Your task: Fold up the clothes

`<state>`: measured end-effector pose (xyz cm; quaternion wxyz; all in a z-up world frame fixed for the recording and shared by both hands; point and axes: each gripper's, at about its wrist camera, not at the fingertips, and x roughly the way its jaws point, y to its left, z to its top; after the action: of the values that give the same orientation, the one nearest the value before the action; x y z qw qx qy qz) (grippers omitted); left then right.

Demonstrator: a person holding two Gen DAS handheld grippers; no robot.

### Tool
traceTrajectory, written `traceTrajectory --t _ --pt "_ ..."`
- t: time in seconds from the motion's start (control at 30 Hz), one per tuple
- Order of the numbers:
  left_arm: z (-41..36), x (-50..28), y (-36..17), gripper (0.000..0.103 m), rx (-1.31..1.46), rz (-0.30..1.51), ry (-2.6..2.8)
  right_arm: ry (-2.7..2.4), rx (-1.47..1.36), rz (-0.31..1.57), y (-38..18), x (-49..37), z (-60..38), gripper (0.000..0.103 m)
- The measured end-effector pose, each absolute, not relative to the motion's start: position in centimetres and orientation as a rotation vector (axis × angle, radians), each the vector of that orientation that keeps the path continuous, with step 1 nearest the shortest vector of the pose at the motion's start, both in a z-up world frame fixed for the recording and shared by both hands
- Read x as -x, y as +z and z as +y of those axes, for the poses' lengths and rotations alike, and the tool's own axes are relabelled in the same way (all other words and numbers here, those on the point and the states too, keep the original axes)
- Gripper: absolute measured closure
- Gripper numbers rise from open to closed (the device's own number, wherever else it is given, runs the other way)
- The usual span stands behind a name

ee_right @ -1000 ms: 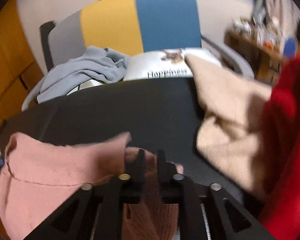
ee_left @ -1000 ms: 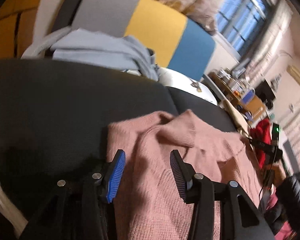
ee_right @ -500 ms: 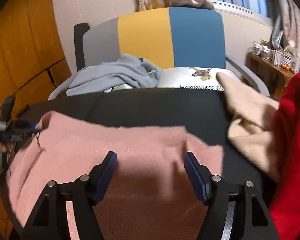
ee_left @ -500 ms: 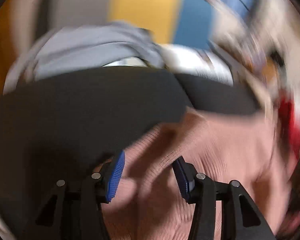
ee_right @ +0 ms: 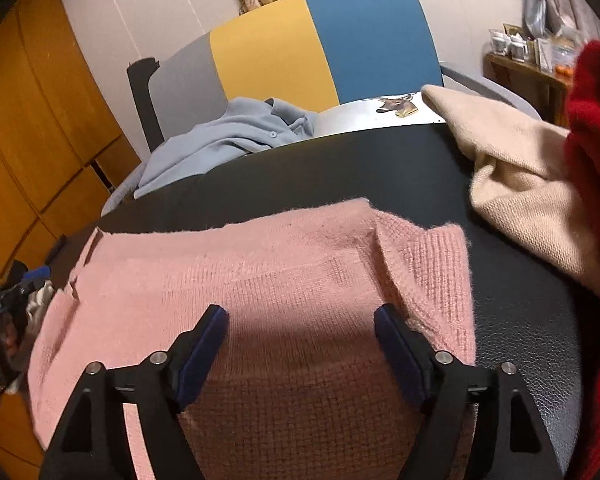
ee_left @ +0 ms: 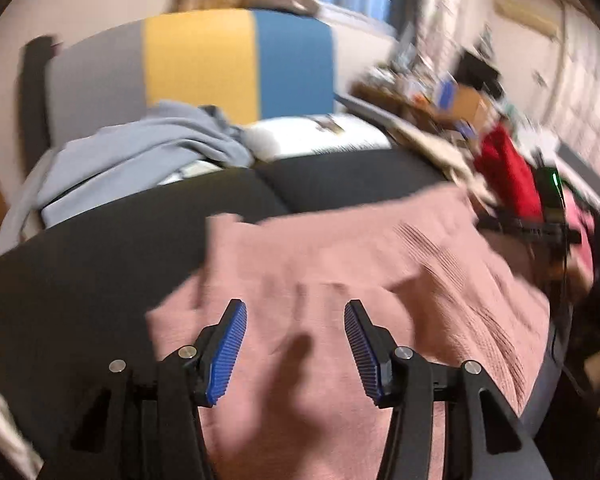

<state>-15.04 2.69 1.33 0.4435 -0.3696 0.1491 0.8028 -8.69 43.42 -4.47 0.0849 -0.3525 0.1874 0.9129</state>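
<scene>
A pink knitted sweater [ee_right: 284,280] lies spread flat on a black leather surface [ee_right: 380,168]; it also shows in the left wrist view [ee_left: 380,280]. My left gripper [ee_left: 296,316] is open and empty, hovering over the sweater's left part. My right gripper [ee_right: 300,316] is open and empty, just above the sweater's right part, near a folded-over corner [ee_right: 424,264]. The other gripper [ee_right: 4,300] shows at the far left edge of the right wrist view.
A beige garment [ee_right: 520,184] and a red garment [ee_right: 592,128] lie to the right of the sweater. A light blue garment [ee_right: 228,136] and a white printed cushion [ee_right: 380,112] sit on a grey, yellow and blue chair [ee_right: 320,44] behind.
My right gripper opened and let go of the sweater, which now lies spread out flat. My left gripper stayed open and swung right over the sweater.
</scene>
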Motion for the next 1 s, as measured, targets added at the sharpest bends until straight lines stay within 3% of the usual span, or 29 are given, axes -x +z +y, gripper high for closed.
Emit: traceTrajectory --t 0.13,0.23,0.3,0.33,0.37,0.67,0.77,0.9,1.0 --pt "5.4 15.6 0.3 0.051 0.983 0.382 1.889 2.718 1.065 0.547 -4.3 8.8 43.2 0.022" --pt "5.8 15.9 -0.2 0.057 1.036 0.376 1.862 2.718 1.073 0.554 -4.3 8.9 43.3 0.022" --pt "5.4 16.0 -0.2 0.077 1.055 0.359 1.864 2.718 1.09 0.549 -4.0 8.9 43.2 0.022" --pt "5.0 16.1 -0.1 0.097 1.05 0.33 1.865 2.721 1.095 0.549 -3.8 8.8 43.1 0.022" --pt "4.7 16.2 0.1 0.101 1.046 0.302 1.867 2.724 1.098 0.551 -3.6 8.7 43.0 0.022" --pt "0.0 18.7 0.9 0.102 1.059 0.011 1.965 2.86 1.197 0.457 -1.1 8.4 42.1 0.022" --pt "-0.9 19.0 0.0 0.102 1.083 -0.004 1.998 2.879 1.247 0.404 -0.5 9.4 42.0 0.023" --pt "-1.4 18.9 -0.7 0.102 1.094 -0.031 2.006 2.85 1.332 0.173 -0.8 11.3 40.7 0.023" --pt "-1.5 18.6 -0.1 0.102 1.07 -0.051 2.01 2.781 1.399 0.109 -1.7 12.9 40.4 0.024"
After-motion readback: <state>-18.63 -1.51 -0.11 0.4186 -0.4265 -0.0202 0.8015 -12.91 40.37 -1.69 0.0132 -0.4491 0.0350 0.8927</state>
